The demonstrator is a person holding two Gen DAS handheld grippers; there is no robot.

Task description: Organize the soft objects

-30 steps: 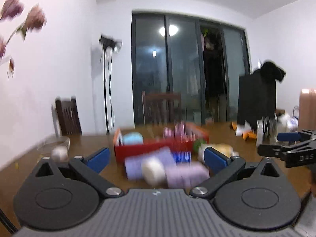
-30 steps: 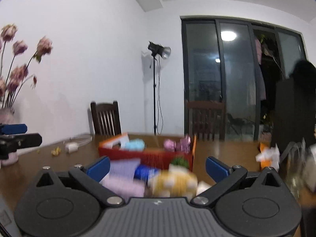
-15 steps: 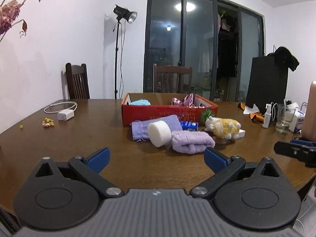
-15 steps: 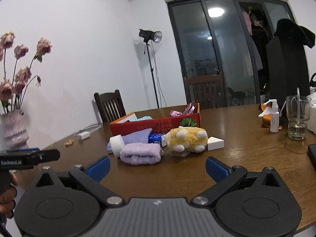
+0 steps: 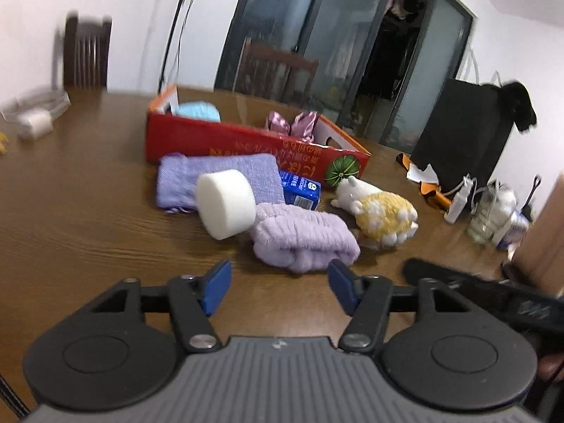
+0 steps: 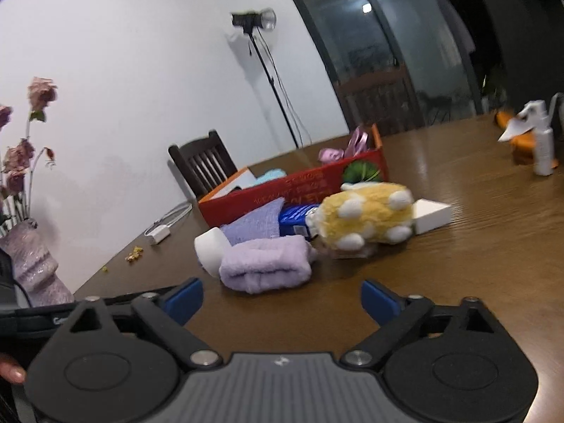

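Towel (image 5: 303, 239) beyond closing jaws (untouched).

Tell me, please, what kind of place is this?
Probably a dining room at home: a large wooden table with dark wooden chairs, glass sliding doors behind, and a vase of dried flowers. The studio light on a stand suggests a recording setup.

The left gripper (image 5: 278, 287) is closing, with nothing between its jaws. The right gripper (image 6: 282, 299) is closing too, also empty.
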